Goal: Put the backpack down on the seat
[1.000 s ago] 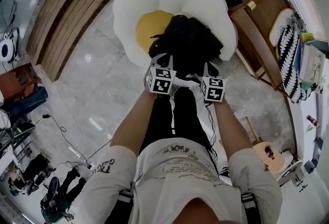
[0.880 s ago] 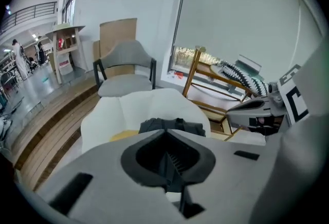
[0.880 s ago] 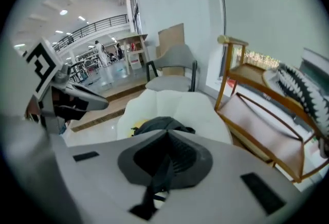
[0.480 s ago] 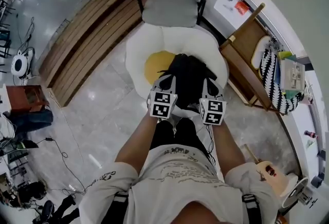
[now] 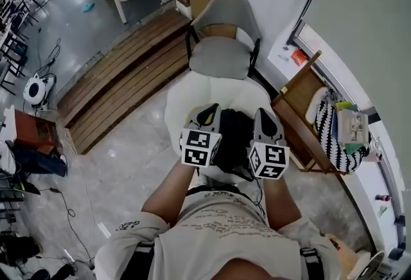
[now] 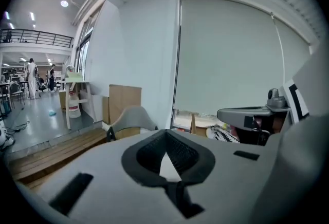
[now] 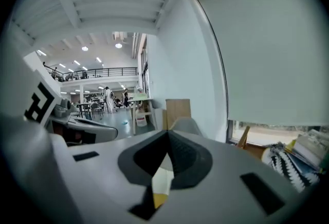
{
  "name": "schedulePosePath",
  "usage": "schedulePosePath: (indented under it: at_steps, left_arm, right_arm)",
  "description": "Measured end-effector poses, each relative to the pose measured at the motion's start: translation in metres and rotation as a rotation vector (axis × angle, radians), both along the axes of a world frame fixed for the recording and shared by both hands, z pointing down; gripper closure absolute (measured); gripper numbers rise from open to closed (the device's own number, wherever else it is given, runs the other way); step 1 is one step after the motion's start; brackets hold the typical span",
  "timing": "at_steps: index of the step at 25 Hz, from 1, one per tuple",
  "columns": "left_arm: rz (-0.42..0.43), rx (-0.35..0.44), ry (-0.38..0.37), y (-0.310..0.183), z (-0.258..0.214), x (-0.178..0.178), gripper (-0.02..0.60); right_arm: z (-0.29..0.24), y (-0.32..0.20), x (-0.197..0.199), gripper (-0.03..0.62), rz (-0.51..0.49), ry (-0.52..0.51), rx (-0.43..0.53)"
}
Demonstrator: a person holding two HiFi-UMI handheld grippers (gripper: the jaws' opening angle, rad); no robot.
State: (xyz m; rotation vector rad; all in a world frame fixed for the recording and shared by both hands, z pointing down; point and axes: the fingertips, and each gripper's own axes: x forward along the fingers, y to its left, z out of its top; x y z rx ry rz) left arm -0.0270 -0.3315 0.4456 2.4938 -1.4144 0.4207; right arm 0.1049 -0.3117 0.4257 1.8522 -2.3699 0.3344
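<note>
Head view: both forearms reach straight forward. The left gripper point(image 5: 207, 113) and right gripper point(image 5: 264, 119) sit side by side, flanking the black backpack point(image 5: 232, 137), which lies on the white seat point(image 5: 192, 94). The shirt print is unreadable.

Left gripper view: jaws pressed together, nothing between.

Right gripper view: jaws likewise together, empty.

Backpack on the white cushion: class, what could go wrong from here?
The backpack seems to lie toward the near edge of the white cushion, so it may slide off. The left gripper and right gripper are both shut and empty, so nothing would catch it.
</note>
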Motion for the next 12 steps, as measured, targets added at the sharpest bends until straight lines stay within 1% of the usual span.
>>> schedulePosePath:
  at_steps: [2,5,9,12]
  left_arm:
    - [-0.002,0.034,0.006,-0.003,-0.025,0.000,0.561]
    - [-0.017,0.107,0.005,-0.008,-0.059,-0.001,0.561]
    - [-0.044,0.175,0.026,-0.010,-0.084,-0.001,0.560]
    - [-0.070,0.212,0.032,-0.009,-0.098,-0.007,0.560]
  right_arm:
    - [-0.022,-0.001,0.000,0.568,0.015,-0.014,0.037]
    - [-0.049,-0.005,0.005,0.568,0.040,-0.014,0.100]
    - [-0.076,-0.010,0.017,0.568,0.058,-0.030,0.161]
    - [-0.084,-0.010,0.016,0.568,0.052,-0.012,0.182]
